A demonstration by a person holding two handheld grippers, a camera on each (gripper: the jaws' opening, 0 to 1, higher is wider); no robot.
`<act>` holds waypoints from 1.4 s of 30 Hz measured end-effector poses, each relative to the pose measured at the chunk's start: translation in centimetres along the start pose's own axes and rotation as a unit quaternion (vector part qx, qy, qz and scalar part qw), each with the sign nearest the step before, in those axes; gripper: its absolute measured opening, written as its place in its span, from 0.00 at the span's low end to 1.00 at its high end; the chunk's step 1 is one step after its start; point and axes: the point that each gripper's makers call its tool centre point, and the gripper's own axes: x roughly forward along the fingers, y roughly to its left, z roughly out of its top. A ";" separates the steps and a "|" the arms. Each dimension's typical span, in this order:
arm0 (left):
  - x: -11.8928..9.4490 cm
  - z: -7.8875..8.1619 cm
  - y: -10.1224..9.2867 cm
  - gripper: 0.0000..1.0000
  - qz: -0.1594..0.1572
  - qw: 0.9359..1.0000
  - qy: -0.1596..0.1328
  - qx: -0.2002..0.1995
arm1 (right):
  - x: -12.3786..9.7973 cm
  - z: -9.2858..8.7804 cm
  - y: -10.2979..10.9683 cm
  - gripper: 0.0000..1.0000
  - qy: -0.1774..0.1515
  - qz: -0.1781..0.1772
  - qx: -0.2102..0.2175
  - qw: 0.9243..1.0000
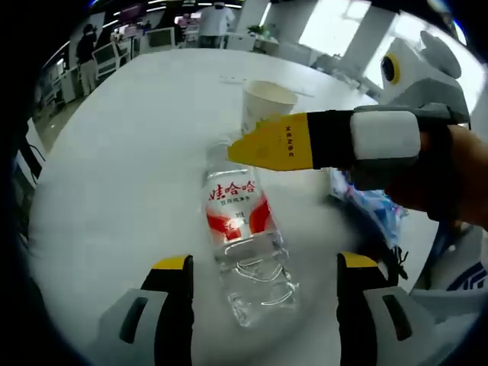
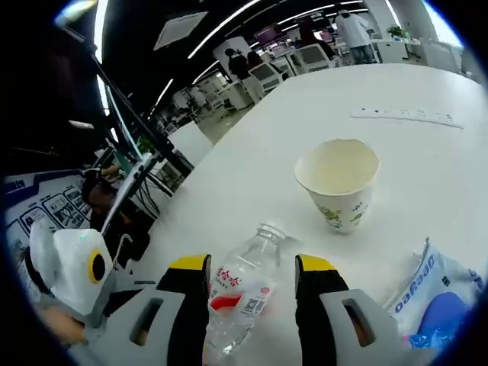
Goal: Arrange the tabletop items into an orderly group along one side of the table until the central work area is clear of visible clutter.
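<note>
Presently the right gripper point(image 2: 252, 278) straddles the water bottle point(image 2: 242, 288) lying on the white counter point(image 2: 229, 198), jaws either side though contact is unclear, seemingly to shift it beside the paper cup point(image 2: 340, 181) and blue packet point(image 2: 433, 293), while the left gripper point(image 1: 264, 268) waits open

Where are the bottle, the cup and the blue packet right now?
bottle point(image 1: 238, 210): left gripper view, on its red-and-white label.
cup point(image 2: 341, 183): right gripper view, on its outer wall below the rim.
packet point(image 2: 436, 293): right gripper view, on its white-and-blue front.
</note>
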 end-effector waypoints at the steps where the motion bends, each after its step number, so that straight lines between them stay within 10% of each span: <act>1: 0.0 0.0 0.1 0.73 0.003 1.000 -0.001 0.000 | 0.3 0.0 -0.2 0.42 0.002 -0.002 -0.004 1.000; 23: 1.2 0.1 0.8 0.54 0.048 0.997 -0.001 0.056 | 5.1 -0.6 -0.3 0.39 0.024 -0.030 0.036 0.999; 29: 0.8 0.4 1.7 0.44 0.059 0.998 -0.002 -0.019 | 4.7 -0.9 -0.5 0.37 0.042 -0.036 0.046 0.997; 32: 0.6 0.2 2.0 0.41 0.069 0.995 -0.002 0.072 | 3.9 -0.7 0.0 0.36 0.017 -0.025 0.070 0.997; 42: -1.2 1.8 2.4 0.37 0.084 0.992 -0.050 0.085 | 1.9 1.4 2.6 0.36 -0.033 -0.006 0.029 0.999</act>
